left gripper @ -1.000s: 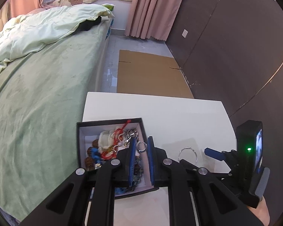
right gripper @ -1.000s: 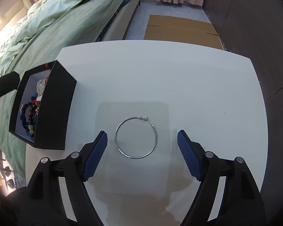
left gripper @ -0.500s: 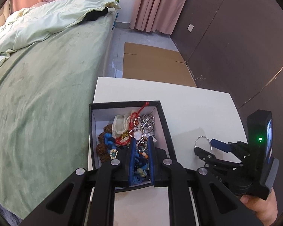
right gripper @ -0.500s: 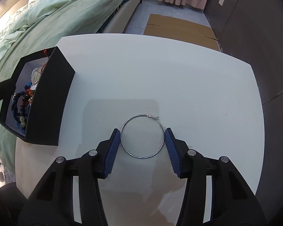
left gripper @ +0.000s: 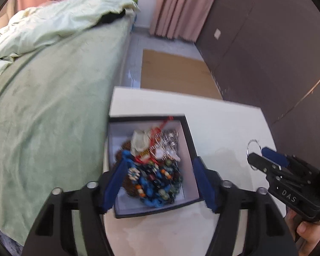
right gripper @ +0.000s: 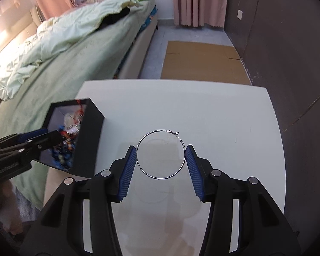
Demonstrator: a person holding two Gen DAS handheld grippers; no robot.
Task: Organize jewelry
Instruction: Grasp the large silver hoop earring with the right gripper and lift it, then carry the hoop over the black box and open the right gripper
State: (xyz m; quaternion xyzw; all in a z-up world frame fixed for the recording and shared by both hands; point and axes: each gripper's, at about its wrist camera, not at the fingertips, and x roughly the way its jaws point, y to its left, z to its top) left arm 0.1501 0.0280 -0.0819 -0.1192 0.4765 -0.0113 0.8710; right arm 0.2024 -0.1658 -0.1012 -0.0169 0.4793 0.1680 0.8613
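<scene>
While the right wrist view looks straight down its own fingers at the thin silver hoop earring (right gripper: 161,154), the left wrist view alone looks down into the black jewelry box (left gripper: 189,136) — a tangle of blue and multicoloured beads, a red cord, a silver chain and a pale piece heaped against its white lining. From the right wrist view the box shows mostly its dark outer wall, standing at the left edge of the white table (right gripper: 213,115) beside the green bed (right gripper: 79,68).

The right gripper (right gripper: 161,166) has its blue pads closed against the two sides of the hoop, which appears raised off the tabletop, its clasp pointing away. In the left wrist view only a small arc of the hoop shows past that gripper's tip, to the right of the box.

The left gripper (left gripper: 157,183) holds nothing — its fingers stand wide, spanning nearly the box's width above the beads. Half a second ago they were nearly shut over the box, and the right pads stood just clear of the hoop as it lay flat on the table.
</scene>
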